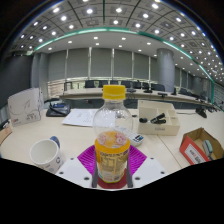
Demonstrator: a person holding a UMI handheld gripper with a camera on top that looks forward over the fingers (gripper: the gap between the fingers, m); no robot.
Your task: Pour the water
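hand-held gripper [113, 170] pinching a yellow-capped bottle [113, 130] upright between its pink pads [88, 162], white cup [46, 153] just beside it on the worktop [165, 150], white tray [160, 121] beyond

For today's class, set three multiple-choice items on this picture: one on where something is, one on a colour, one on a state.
1. Where is the paper cup?
A. On the table beside the bottle
B. Inside the cardboard box
C. On top of the bottle

2. What colour is the bottle's cap?
A. Blue
B. Yellow-orange
C. Black

3. How does the bottle stand?
A. Lying flat
B. Upside down
C. Upright between the fingers

Answers: 1 A, the cup rests on the table beside the bottle. 2 B, the cap shows yellow-orange. 3 C, it stands cap-up, with the pink pads of the tongs against both its sides.
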